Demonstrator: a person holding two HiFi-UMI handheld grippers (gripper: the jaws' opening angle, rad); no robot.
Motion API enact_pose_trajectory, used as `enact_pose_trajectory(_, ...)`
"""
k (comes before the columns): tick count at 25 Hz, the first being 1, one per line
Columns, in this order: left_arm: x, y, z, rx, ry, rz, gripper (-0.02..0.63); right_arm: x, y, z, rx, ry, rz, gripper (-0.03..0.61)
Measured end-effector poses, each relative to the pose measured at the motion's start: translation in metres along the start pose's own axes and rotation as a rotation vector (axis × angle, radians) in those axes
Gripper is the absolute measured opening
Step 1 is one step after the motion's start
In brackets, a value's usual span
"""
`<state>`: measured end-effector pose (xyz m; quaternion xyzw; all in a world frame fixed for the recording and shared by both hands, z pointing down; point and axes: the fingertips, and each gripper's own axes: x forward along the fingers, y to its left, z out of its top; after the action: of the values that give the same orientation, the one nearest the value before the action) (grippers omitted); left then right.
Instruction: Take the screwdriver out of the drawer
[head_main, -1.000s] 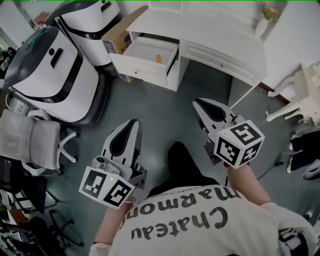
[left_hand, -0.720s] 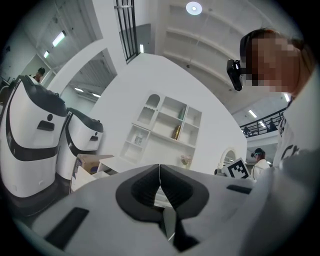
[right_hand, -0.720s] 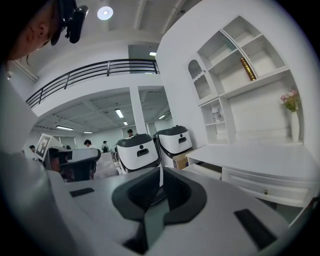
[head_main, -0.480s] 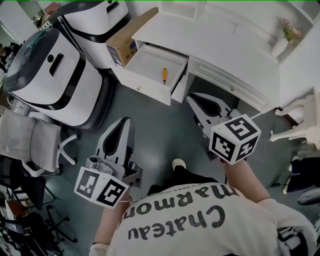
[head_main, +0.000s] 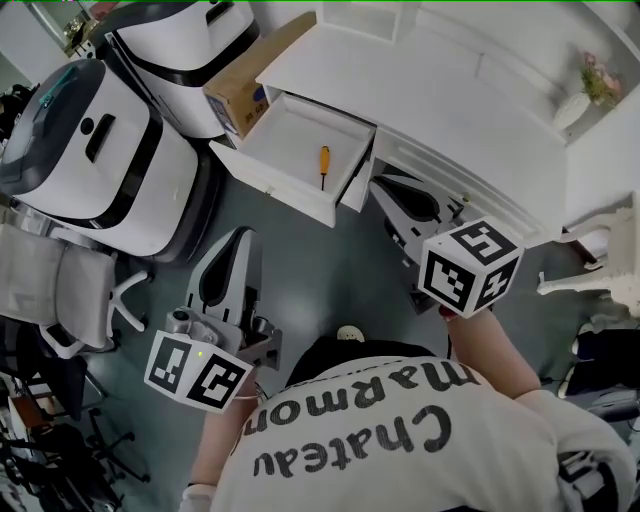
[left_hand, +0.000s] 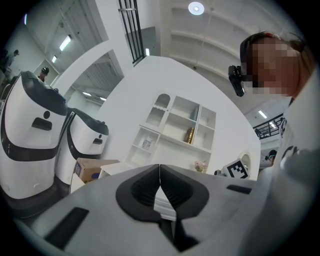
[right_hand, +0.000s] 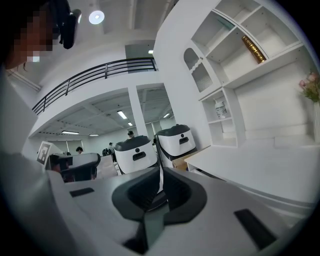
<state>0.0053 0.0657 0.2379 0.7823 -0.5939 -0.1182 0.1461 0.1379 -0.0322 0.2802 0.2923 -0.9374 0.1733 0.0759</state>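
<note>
A screwdriver (head_main: 324, 166) with an orange handle lies inside the open white drawer (head_main: 288, 132) of the white desk (head_main: 440, 95). My right gripper (head_main: 379, 184) is shut and empty, its tips just right of the drawer's front corner, beneath the desk edge. Over the grey floor, my left gripper (head_main: 240, 233) is also shut and empty, a little short of the drawer front. The left gripper view shows the jaws (left_hand: 159, 168) closed together, pointing level at the desk. In the right gripper view the shut jaws (right_hand: 160, 173) hold nothing, and the drawer's inside is hidden.
Two large white-and-black machines (head_main: 95, 150) stand left of the drawer, with a cardboard box (head_main: 236, 88) between them and the desk. An office chair (head_main: 55, 285) is at the far left. A vase of flowers (head_main: 583, 98) sits on the desk. White shelves (left_hand: 175, 125) rise behind it.
Both grippers have moved forward toward the desk, and the open drawer with the screwdriver now sits nearer to them. The right gripper's tips have reached the drawer's corner. Both jaws stay shut.
</note>
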Motion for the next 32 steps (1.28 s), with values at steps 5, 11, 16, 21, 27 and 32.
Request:
enact_pose_trajectory(5, 0.024, 0.007, 0.014, 0.017, -0.026, -0.003, 0.023, 0.012, -0.011, 0.012, -0.010, -0.007, 0.011, 0.037)
enact_pose_trajectory(11, 0.041, 0.010, 0.019, 0.030, -0.036, -0.009, 0.024, 0.022, -0.023, 0.025, -0.016, -0.020, 0.015, 0.037)
enact_pose_trajectory(16, 0.045, 0.021, 0.009, 0.012, -0.016, 0.002, 0.024, 0.031, -0.028, 0.013, -0.010, 0.005, 0.022, 0.037)
enact_pose_trajectory(21, 0.045, 0.057, -0.014, -0.069, 0.031, 0.047, 0.024, 0.053, -0.035, -0.007, 0.009, 0.063, 0.005, 0.037)
enact_pose_trajectory(27, 0.071, 0.112, -0.028, -0.084, 0.102, 0.042, 0.025, 0.101, -0.052, -0.015, 0.041, 0.101, -0.048, 0.037)
enact_pose_trajectory(32, 0.114, 0.155, 0.001, -0.063, 0.128, -0.019, 0.024, 0.147, -0.067, 0.008, 0.062, 0.090, -0.102, 0.037)
